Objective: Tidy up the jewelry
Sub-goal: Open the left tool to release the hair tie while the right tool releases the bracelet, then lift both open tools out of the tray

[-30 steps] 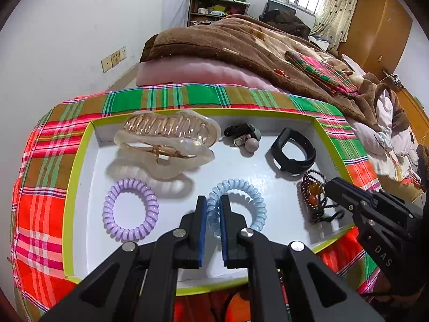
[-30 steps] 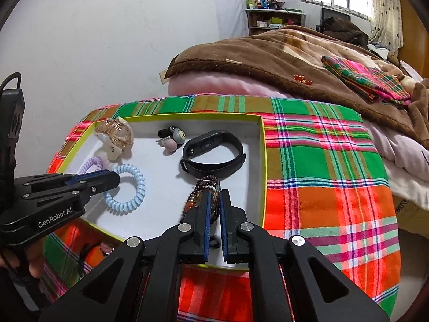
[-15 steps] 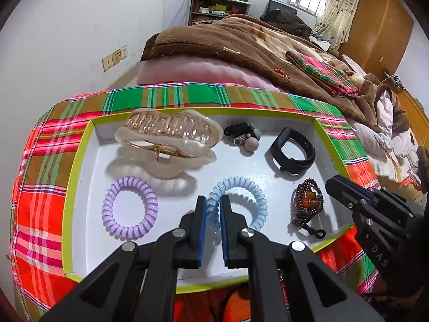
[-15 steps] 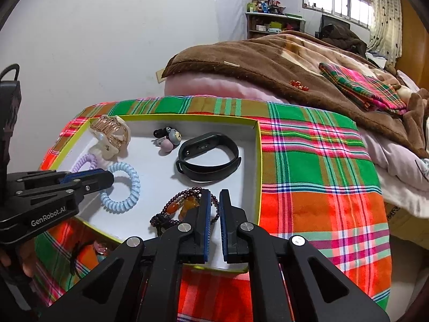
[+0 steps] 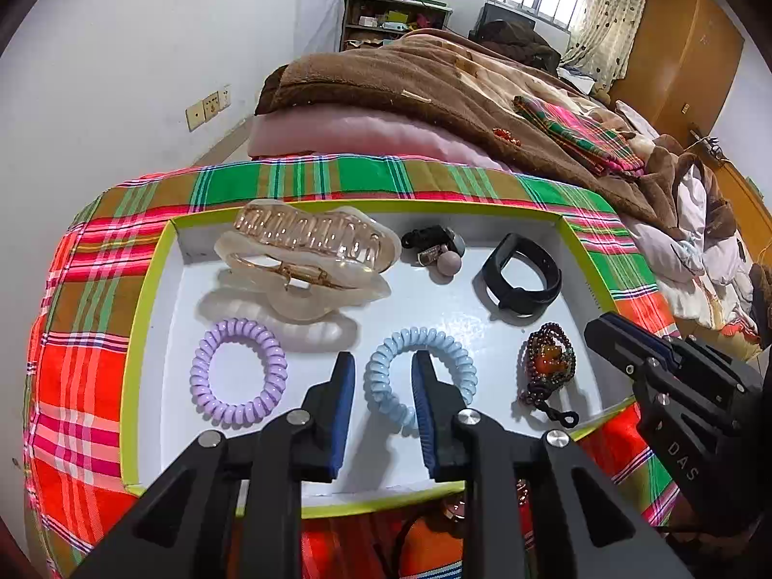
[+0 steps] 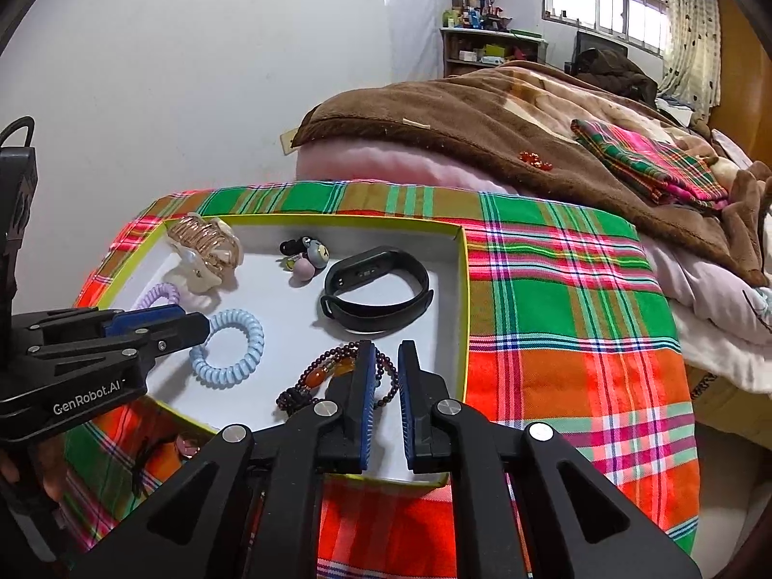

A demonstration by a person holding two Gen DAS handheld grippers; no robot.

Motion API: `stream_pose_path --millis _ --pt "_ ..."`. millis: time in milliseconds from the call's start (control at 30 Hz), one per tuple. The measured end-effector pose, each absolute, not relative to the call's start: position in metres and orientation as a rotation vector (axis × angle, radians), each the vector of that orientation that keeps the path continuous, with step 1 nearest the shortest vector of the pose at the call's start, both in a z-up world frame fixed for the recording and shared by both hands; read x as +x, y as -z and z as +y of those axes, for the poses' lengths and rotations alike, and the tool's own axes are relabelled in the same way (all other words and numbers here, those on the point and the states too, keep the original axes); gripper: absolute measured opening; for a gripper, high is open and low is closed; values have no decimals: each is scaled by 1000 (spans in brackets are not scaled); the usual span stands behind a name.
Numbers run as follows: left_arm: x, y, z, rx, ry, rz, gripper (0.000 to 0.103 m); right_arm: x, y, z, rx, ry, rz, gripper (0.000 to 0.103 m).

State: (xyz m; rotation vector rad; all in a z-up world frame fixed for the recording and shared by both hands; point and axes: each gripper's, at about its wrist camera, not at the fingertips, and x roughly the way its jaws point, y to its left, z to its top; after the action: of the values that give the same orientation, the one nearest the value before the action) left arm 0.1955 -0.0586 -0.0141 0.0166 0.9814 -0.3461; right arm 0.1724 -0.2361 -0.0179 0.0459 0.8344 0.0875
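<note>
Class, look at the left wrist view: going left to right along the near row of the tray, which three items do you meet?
purple coil hair tie → blue coil hair tie → beaded bracelet

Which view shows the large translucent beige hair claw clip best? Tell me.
The left wrist view: the large translucent beige hair claw clip lies broadside there, teeth, spring and both shells plain. In the right wrist view the clip sits small, end-on at the white tray's far left corner.
</note>
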Motion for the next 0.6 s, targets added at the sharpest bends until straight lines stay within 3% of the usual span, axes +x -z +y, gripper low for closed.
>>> stream_pose_path --millis 600 --pt "167 -11 -47 2 327 914 47 149 0 -238 83 -86 781 21"
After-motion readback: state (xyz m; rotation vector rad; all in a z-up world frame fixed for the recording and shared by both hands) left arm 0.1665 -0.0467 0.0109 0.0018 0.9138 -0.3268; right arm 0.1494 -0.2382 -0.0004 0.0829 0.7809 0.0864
